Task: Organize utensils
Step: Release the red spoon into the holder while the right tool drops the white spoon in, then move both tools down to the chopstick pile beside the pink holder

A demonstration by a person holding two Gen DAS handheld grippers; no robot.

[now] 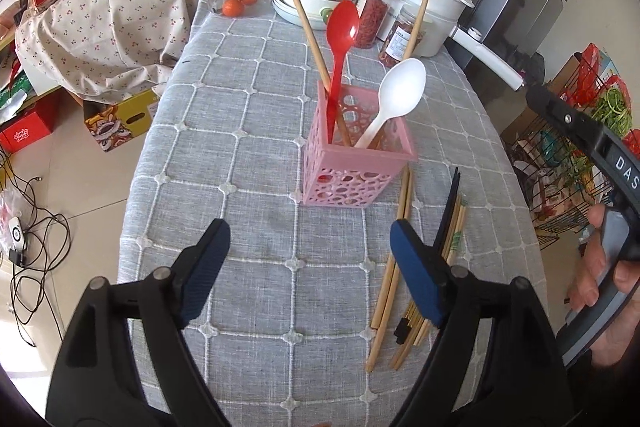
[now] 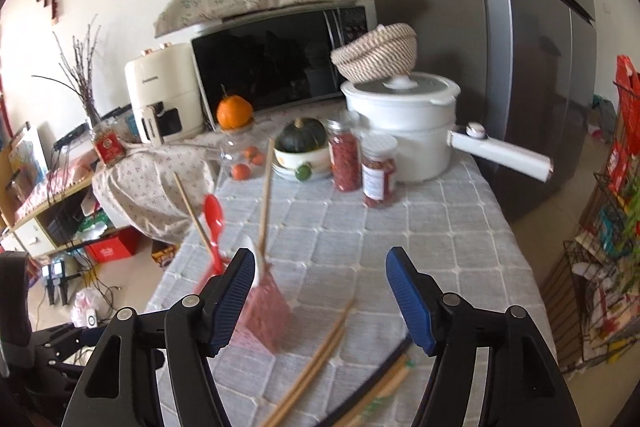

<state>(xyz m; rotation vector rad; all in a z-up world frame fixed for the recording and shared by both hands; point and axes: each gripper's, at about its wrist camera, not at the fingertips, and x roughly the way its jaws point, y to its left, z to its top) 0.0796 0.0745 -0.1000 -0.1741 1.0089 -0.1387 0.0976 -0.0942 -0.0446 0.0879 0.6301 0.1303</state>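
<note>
The tabletop [image 1: 248,131] carries a grey checked cloth. On it, centre, stands one pink perforated holder [image 1: 354,151], upright. It holds two plastic spoons, one red spoon [image 1: 339,39] and one white spoon [image 1: 394,99], plus two wooden chopsticks [image 1: 308,27] leaning out of it.

The loose chopsticks [image 1: 404,267] lie flat on the cloth, to the near right of the holder. The bundle includes several wooden sticks and at least one black one; overlap prevents an exact count.

Left tool [image 1: 310,267]: jaws apart, empty, above the cloth near the holder, its right finger over the loose bundle. Right tool [image 2: 320,295]: jaws apart, empty, above the loose chopsticks, with the holder partly behind its left finger.

Assessment: the sticks are likely light, stiff and smooth, so they may roll or slip. A pinch near mid-length, across the stick, appears soundest. The holder looks light and could tip if knocked.
</note>
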